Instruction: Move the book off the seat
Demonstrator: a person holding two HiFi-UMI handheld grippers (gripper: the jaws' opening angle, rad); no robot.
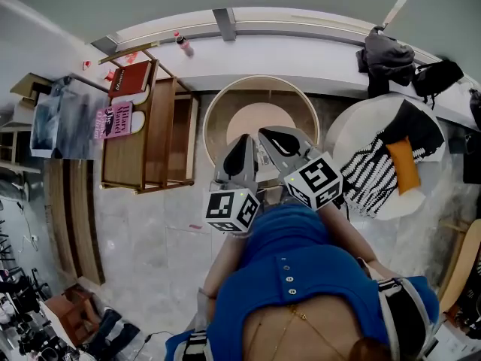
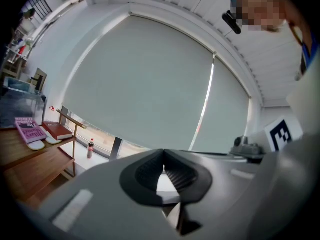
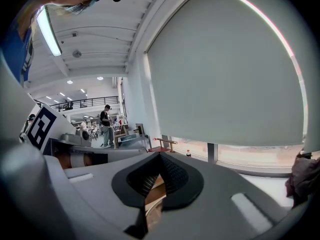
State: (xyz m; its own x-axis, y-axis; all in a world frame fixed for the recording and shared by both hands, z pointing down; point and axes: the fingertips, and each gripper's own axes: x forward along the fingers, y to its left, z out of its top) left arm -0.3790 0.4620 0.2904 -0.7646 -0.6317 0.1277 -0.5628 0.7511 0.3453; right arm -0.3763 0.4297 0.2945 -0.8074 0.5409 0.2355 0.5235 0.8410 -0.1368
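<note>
A red book (image 1: 131,78) and a pink book (image 1: 113,119) lie on a wooden bench (image 1: 154,138) at the left, each partly over a white pad. The left gripper view shows the same pink book (image 2: 30,129) and red book (image 2: 57,130) far off at the left. Both grippers are held close in front of the person's chest, well away from the books. My left gripper (image 1: 246,138) is shut and empty, its jaws (image 2: 163,171) pressed together. My right gripper (image 1: 264,133) sits beside it, also shut with nothing in it (image 3: 159,159).
A round wicker chair (image 1: 218,104) with a beige cushion stands straight ahead. To the right, a white round seat (image 1: 346,130) carries a striped cloth and an orange cushion (image 1: 404,164). A bottle (image 1: 183,45) and bags (image 1: 387,55) rest on the window sill. A person (image 3: 106,126) stands far away.
</note>
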